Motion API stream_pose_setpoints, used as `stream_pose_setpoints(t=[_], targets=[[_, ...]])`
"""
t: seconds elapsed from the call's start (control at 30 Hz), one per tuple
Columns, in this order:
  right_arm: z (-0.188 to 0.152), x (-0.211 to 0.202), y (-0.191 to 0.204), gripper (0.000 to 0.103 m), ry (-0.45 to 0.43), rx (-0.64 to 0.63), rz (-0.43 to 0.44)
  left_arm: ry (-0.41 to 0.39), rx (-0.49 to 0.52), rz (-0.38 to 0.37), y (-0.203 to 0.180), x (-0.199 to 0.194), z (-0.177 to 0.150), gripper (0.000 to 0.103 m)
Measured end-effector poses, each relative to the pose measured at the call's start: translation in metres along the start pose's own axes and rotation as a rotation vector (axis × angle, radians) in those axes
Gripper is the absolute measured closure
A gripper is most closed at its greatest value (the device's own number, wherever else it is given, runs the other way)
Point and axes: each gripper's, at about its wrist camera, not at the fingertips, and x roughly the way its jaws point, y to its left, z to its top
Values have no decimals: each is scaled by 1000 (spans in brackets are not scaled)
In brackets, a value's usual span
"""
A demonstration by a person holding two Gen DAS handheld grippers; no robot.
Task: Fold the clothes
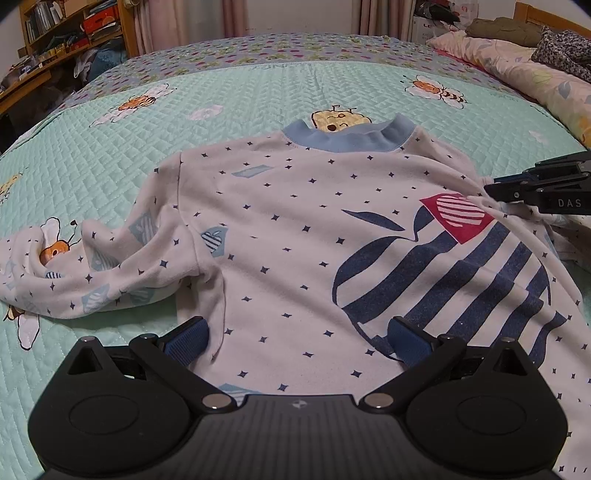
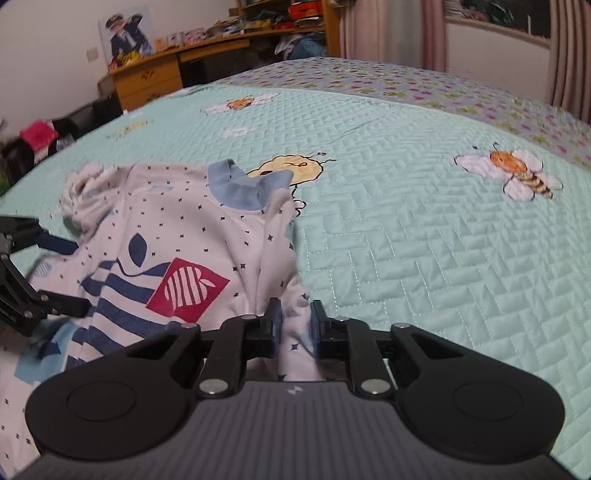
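Note:
A white long-sleeved shirt [image 1: 295,221] with small dark stars, a blue collar and a striped apple print lies face up on the bed. Its left sleeve [image 1: 92,280] is crumpled out to the side. My left gripper [image 1: 297,339] stands open at the hem, with the shirt's fabric lying loosely between its wide-apart blue pads [image 1: 188,339]. My right gripper [image 2: 295,321] is shut on a bunched fold of the shirt [image 2: 184,229] at its right shoulder and sleeve; white cloth fills the narrow gap. In the left wrist view the right gripper [image 1: 493,188] reaches in from the right edge. The left gripper [image 2: 70,275] shows at the right wrist view's left edge.
The shirt rests on a mint quilted bedspread [image 1: 258,92] with bee prints [image 2: 517,177]. A pink floral quilt with folded clothes [image 1: 535,74] lies at the far right. Wooden shelves [image 1: 66,29] and a desk [image 2: 166,70] stand beyond the bed.

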Motion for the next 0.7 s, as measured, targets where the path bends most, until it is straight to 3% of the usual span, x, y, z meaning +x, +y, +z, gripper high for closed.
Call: stream_pose_setpoints(t=[0.13,0.23,0.27,0.47,0.57,0.6,0.7], targets=[[5,-2,19,97,-10,-131,-166,22,-10,4,0,1,5,0],[9,14,25,97,62,-332,-450,46,-21,12,-1,2,10,0],[11,19,15,97,77,-298,-473,46,-16,14,-2,2,10,0],[13,33,-3,97,36,-174,-493,23,-5,-4,1,0,4,0],[15,15,-21,88,12,12,-434,29,-2,-11,2,-2,5,0],[17,6,-27,77,-2,87,-418,30,-4,-20,4,-4,4,1],[16,-26,-18,75,-117,209,-311,17,-16,-75,8,-14,0,1]])
